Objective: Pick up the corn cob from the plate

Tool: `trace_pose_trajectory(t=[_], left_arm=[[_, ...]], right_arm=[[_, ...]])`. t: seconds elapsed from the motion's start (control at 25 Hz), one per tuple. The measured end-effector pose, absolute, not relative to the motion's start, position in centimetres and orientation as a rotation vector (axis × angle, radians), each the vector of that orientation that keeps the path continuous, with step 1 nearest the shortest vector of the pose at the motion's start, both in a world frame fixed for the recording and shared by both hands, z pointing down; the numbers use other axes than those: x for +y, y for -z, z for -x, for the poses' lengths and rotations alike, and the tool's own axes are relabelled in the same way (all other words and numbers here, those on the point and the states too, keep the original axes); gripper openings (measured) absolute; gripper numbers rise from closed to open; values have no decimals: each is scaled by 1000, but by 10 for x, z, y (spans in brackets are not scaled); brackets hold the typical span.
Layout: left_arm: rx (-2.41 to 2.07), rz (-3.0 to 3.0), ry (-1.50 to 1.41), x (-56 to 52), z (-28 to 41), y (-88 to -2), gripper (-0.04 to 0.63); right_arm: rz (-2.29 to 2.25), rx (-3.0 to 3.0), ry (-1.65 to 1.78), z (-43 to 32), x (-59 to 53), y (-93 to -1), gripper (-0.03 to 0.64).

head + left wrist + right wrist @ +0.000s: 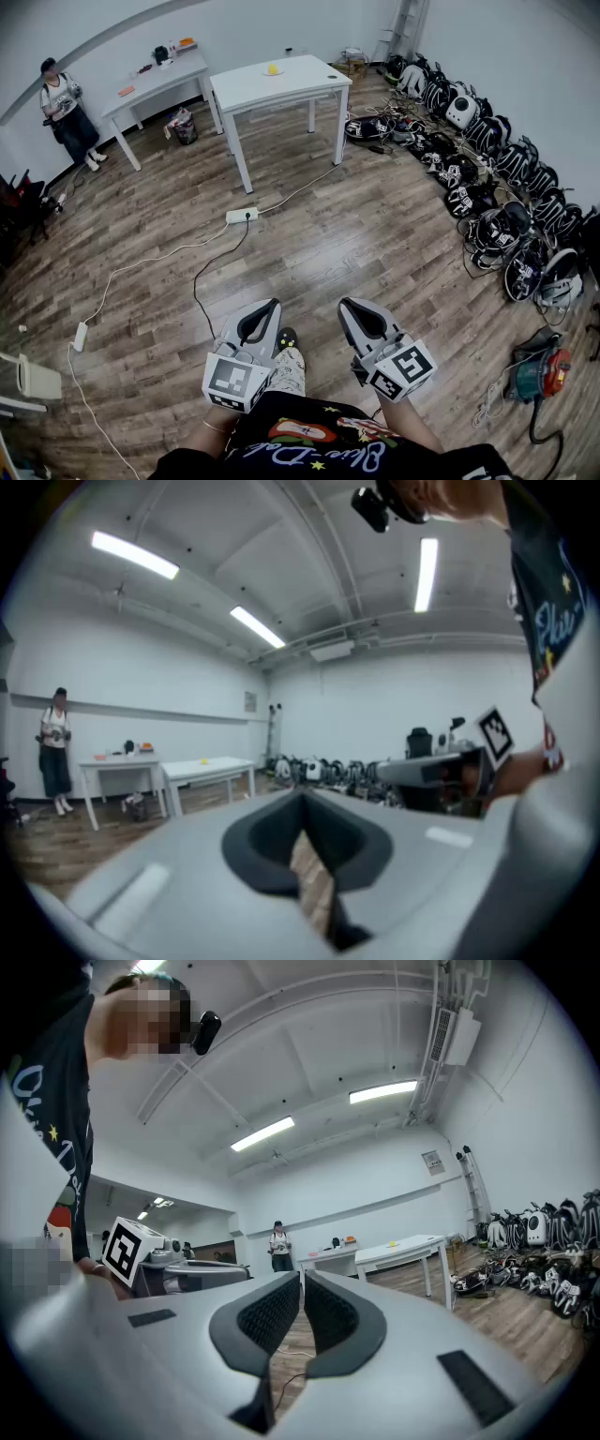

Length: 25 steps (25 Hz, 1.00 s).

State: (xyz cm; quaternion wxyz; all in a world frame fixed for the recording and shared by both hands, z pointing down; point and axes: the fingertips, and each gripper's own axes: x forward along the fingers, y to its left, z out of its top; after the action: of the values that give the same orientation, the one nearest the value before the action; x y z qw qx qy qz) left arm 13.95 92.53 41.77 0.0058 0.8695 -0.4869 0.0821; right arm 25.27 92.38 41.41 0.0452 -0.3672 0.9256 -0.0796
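Far off, a small yellow thing that looks like the corn cob (pixel 272 68) lies on a plate on the white table (pixel 300 84). It shows as a yellow speck (pixel 203 760) in the left gripper view and again as a yellow speck (pixel 395 1242) in the right gripper view. Both grippers are held close to the person's body, side by side above the wooden floor, pointing toward the table. The left gripper (pixel 272 305) (pixel 300 797) has its jaws together and holds nothing. The right gripper (pixel 345 305) (pixel 302 1276) is shut and empty too.
A second white table (pixel 155 80) with small items stands at the back left, and a person (pixel 61 103) stands beside it. Several backpacks and helmets (pixel 487 187) line the right wall. A power strip (pixel 241 216) and cables cross the floor. An orange tool (pixel 539 370) lies at the right.
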Motion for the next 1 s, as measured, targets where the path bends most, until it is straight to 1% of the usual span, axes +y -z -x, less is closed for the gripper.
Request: trace_pose_trajectory(t=[0.28, 0.48, 0.68, 0.84, 1.0], left_arm=[[-1476, -2754, -205, 794, -128, -409, -2], [-1468, -2783, -171, 688, -95, -399, -2], [-1498, -2772, -179, 597, -66, -407, -2], [-1529, -2739, -177, 517, -51, -409, -2], [-1536, -2721, -203, 423, -49, -414, -2]], right_arm=[[1156, 2824, 223, -238, 798, -401, 14], [1218, 2807, 164, -209, 687, -394, 14], [1243, 2804, 171, -189, 601, -401, 14], [1253, 2829, 189, -184, 525, -410, 14], [1238, 2818, 207, -186, 423, -413, 14]])
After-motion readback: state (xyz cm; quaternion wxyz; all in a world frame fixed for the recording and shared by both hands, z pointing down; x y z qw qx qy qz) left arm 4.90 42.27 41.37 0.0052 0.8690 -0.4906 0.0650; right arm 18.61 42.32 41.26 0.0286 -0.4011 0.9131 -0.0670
